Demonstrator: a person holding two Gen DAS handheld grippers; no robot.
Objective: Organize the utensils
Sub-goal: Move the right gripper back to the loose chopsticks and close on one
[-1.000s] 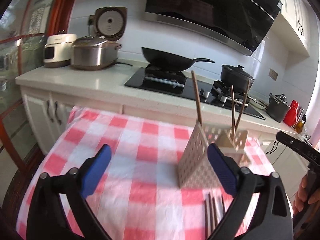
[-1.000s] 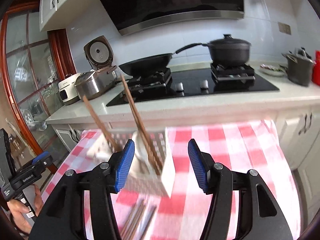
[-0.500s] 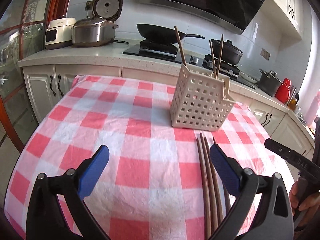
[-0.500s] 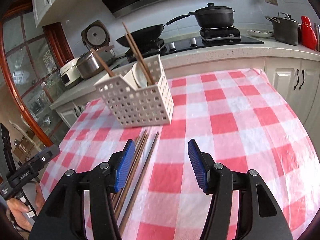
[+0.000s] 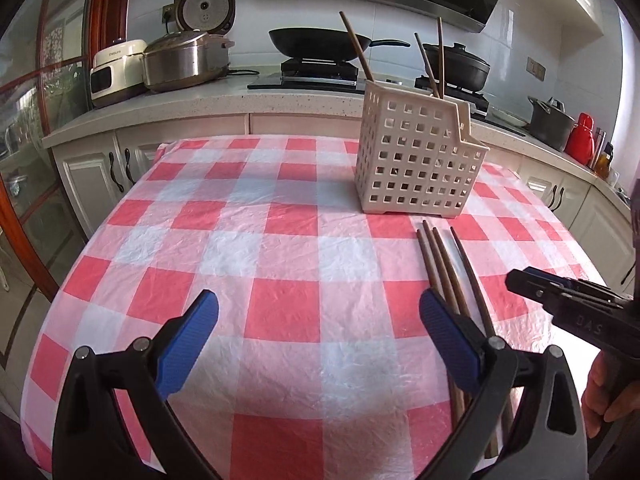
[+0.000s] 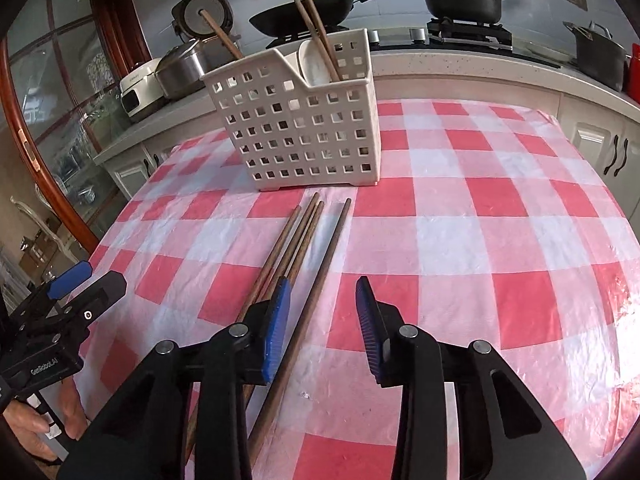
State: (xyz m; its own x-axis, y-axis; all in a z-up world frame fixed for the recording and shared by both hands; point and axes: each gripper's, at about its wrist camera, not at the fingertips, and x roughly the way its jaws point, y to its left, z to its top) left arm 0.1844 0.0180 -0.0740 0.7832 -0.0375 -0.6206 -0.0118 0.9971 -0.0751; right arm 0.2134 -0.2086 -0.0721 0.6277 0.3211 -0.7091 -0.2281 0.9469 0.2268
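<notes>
A white perforated utensil basket (image 5: pixel 416 156) (image 6: pixel 304 132) stands on the red-checked tablecloth, holding three upright brown chopsticks and a white spoon (image 6: pixel 316 62). Several loose brown chopsticks (image 5: pixel 448 272) (image 6: pixel 296 248) lie on the cloth in front of it. My right gripper (image 6: pixel 323 286) hangs low over them, its jaws closing. The single chopstick lying apart on the right (image 6: pixel 328 248) runs between the blue pads, which do not touch it. My left gripper (image 5: pixel 318 302) is wide open over bare cloth, left of the chopsticks, with nothing between its fingers. Each gripper also shows in the other's view: the right gripper (image 5: pixel 516 280) and the left gripper (image 6: pixel 80 284).
A kitchen counter behind the table carries two rice cookers (image 5: pixel 184 60), a wok (image 5: pixel 316 42) and a black pot (image 5: pixel 460 68) on the stove. A red bottle (image 5: pixel 582 140) stands at the far right. A hand (image 6: pixel 36 432) grips the left tool.
Both grippers have sunk toward the table and tilted down, so the loose chopsticks came into view. The right jaws have narrowed around the single chopstick.
</notes>
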